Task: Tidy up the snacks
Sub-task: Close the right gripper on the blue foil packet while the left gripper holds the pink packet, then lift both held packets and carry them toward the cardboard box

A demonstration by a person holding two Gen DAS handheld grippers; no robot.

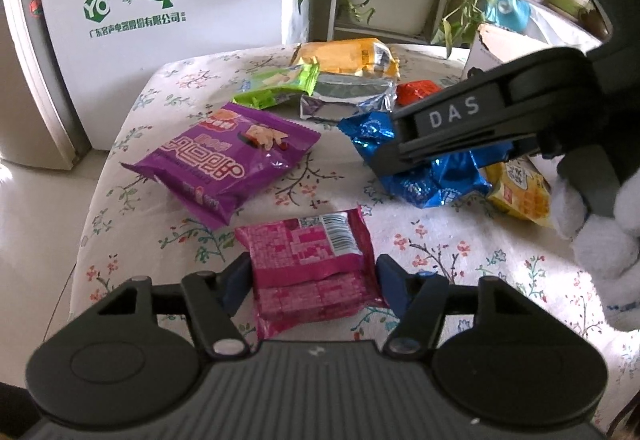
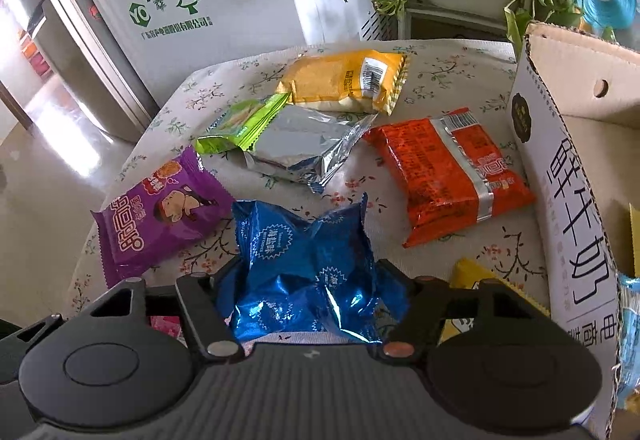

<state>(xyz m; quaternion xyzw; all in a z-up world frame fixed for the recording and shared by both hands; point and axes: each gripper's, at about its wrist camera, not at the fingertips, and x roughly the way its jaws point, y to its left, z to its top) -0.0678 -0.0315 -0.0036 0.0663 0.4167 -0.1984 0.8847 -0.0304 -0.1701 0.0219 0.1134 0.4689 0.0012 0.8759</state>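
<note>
Table: a floral cloth (image 1: 440, 240) covers it, with snack packets scattered over the top.
Carton: a white cardboard box (image 2: 568, 199) printed with large black characters stands at 3 o'clock of my right gripper, top flaps up.
Orange packet (image 2: 448, 171): lies flat just beside the carton, at 1 o'clock in my right view.
Yellow packet (image 2: 348, 79): farthest back, at 12 o'clock, barcode facing up.
Purple packet (image 1: 224, 159): at 11 o'clock in my left view, well apart from the pink one.
Silver packet (image 2: 300, 147): near the middle of the spread, the green packet (image 2: 244, 123) overlapping its left end.
Blue packet (image 2: 308, 272): crumpled foil between my right gripper's fingers; it sits at 2 o'clock in my left view.
Pink packet (image 1: 312, 264): flat on the cloth, barcode up, directly ahead of my left gripper.
Left gripper (image 1: 312, 280): my jaws stand on either side of the pink packet, pads against its edges, gripping it.
Right gripper (image 2: 310, 288): my jaws are drawn in against both sides of the blue packet, holding it.
Gloved hand (image 1: 600, 232): in white fabric, carries the right gripper at 3 o'clock in my left view.
</note>
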